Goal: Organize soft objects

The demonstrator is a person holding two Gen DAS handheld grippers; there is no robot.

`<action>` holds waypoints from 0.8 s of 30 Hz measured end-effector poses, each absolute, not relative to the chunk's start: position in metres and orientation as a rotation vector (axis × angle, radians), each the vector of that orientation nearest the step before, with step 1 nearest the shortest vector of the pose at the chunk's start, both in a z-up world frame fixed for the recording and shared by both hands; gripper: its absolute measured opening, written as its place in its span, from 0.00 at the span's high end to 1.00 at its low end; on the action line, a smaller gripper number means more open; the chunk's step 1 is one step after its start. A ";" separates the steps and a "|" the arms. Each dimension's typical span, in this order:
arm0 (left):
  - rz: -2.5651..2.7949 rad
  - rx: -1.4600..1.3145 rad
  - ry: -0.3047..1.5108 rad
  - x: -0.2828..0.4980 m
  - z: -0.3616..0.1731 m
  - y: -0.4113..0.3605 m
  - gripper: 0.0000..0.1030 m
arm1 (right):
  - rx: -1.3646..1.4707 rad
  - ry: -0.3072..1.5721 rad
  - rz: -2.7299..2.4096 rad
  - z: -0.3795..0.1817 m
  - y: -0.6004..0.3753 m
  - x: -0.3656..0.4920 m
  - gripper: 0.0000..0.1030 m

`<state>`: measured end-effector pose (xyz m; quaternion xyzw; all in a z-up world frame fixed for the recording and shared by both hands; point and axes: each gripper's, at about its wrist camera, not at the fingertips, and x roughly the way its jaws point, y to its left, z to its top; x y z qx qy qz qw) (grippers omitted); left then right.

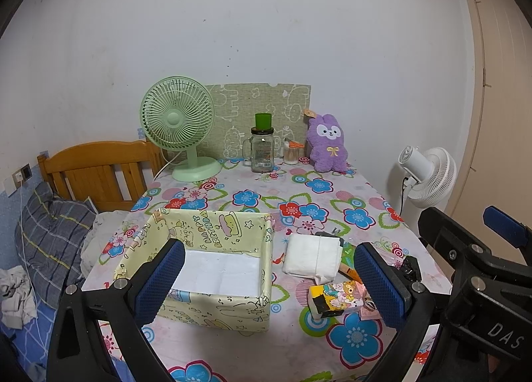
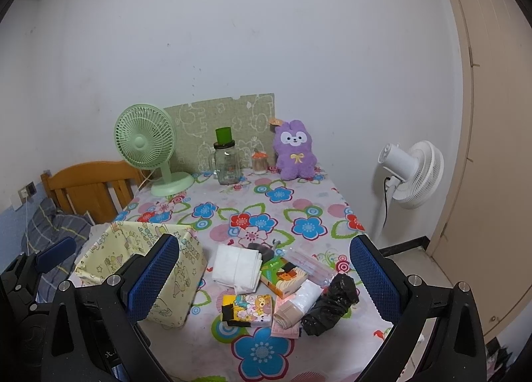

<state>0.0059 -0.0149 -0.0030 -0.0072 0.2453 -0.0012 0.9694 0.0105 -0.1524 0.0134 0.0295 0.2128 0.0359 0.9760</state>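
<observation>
A white-walled bedroom, with a desk [image 1: 299,189] under a bright flower-print cloth and a wooden bed [image 1: 96,172] at 9 o'clock beside it.

Along the desk's far edge, at 12 o'clock, stand a green fan [image 1: 178,122], a glass jar [image 1: 261,152] with a green cup on its lid, and a purple plush [image 1: 327,144] leaning against the wall. A white floor fan [image 1: 429,175] stands off the desk at 3 o'clock.

In the left wrist view, the left gripper [image 1: 269,285] hovers over the near part of the desk, its blue-padded fingers [image 1: 159,282] spread wide and holding nothing. Between them sits a yellow cartoon-print box [image 1: 212,312], open-topped, with only a white sheet on its floor. Just beside the box, toward 3 o'clock, lies a folded white cloth [image 1: 314,257]. Near it, toward 5 o'clock, is a small cartoon packet [image 1: 335,298].

In the right wrist view, the right gripper [image 2: 264,279] also hangs above the near desk, fingers [image 2: 375,279] wide apart and empty. Between them lies a loose cluster: the cloth at 11 o'clock, the packet at 6 o'clock, an orange-and-green carton [image 2: 282,277] in the middle, a clear pack [image 2: 309,269] at 1 o'clock, and a crumpled black bag [image 2: 331,305] at 4 o'clock. The box sits at 9 o'clock, partly behind the left finger.
</observation>
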 end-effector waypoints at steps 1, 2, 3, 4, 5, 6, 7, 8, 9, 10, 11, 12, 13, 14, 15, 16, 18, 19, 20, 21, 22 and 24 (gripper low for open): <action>-0.003 -0.015 0.496 0.006 -0.003 -0.015 0.01 | 0.060 0.428 0.073 0.013 -0.153 0.011 0.00; -0.003 -0.015 0.495 0.006 -0.003 -0.015 0.01 | 0.060 0.427 0.072 0.014 -0.152 0.010 0.00; -0.002 -0.015 0.494 0.006 -0.003 -0.015 0.01 | 0.060 0.428 0.072 0.013 -0.153 0.011 0.00; -0.001 -0.015 0.494 0.007 -0.003 -0.014 0.01 | 0.060 0.427 0.072 0.014 -0.153 0.011 0.00; 0.000 -0.015 0.494 0.007 -0.003 -0.014 0.01 | 0.061 0.428 0.072 0.013 -0.153 0.011 0.00; -0.001 -0.014 0.495 0.007 -0.003 -0.014 0.01 | 0.061 0.427 0.071 0.013 -0.153 0.011 0.00; -0.001 -0.014 0.495 0.007 -0.003 -0.014 0.01 | 0.060 0.427 0.071 0.013 -0.153 0.011 0.00; -0.001 -0.014 0.494 0.007 -0.003 -0.014 0.01 | 0.060 0.427 0.071 0.013 -0.153 0.011 0.00; -0.001 -0.014 0.495 0.007 -0.003 -0.014 0.01 | 0.060 0.428 0.071 0.013 -0.153 0.011 0.00; -0.001 -0.015 0.494 0.007 -0.003 -0.014 0.01 | 0.061 0.428 0.071 0.013 -0.153 0.011 0.00; -0.001 -0.014 0.493 0.007 -0.003 -0.014 0.01 | 0.062 0.428 0.072 0.013 -0.153 0.011 0.00; -0.001 -0.013 0.493 0.007 -0.002 -0.014 0.01 | 0.062 0.429 0.074 0.013 -0.153 0.011 0.00; -0.001 -0.012 0.493 0.008 -0.002 -0.014 0.01 | 0.062 0.429 0.075 0.013 -0.153 0.011 0.00; -0.001 -0.012 0.494 0.008 -0.002 -0.014 0.01 | 0.060 0.428 0.077 0.013 -0.153 0.011 0.00; -0.001 -0.013 0.494 0.007 -0.002 -0.014 0.01 | 0.060 0.428 0.077 0.012 -0.153 0.011 0.00; 0.000 -0.014 0.493 0.007 -0.002 -0.014 0.01 | 0.061 0.428 0.075 0.012 -0.153 0.011 0.00; 0.001 -0.015 0.492 0.008 -0.002 -0.014 0.01 | 0.062 0.427 0.075 0.012 -0.153 0.011 0.00; 0.001 -0.015 0.492 0.008 -0.002 -0.014 0.01 | 0.061 0.428 0.075 0.013 -0.153 0.011 0.00; 0.001 -0.017 0.490 0.009 -0.002 -0.014 0.01 | 0.061 0.426 0.073 0.013 -0.153 0.012 0.00; 0.001 -0.018 0.489 0.010 -0.001 -0.015 0.01 | 0.062 0.425 0.072 0.012 -0.153 0.012 0.00; -0.002 -0.017 0.488 0.011 -0.001 -0.015 0.02 | 0.063 0.425 0.071 0.012 -0.154 0.013 0.00; -0.009 -0.012 0.489 0.013 -0.001 -0.019 0.04 | 0.062 0.426 0.072 0.012 -0.154 0.013 0.00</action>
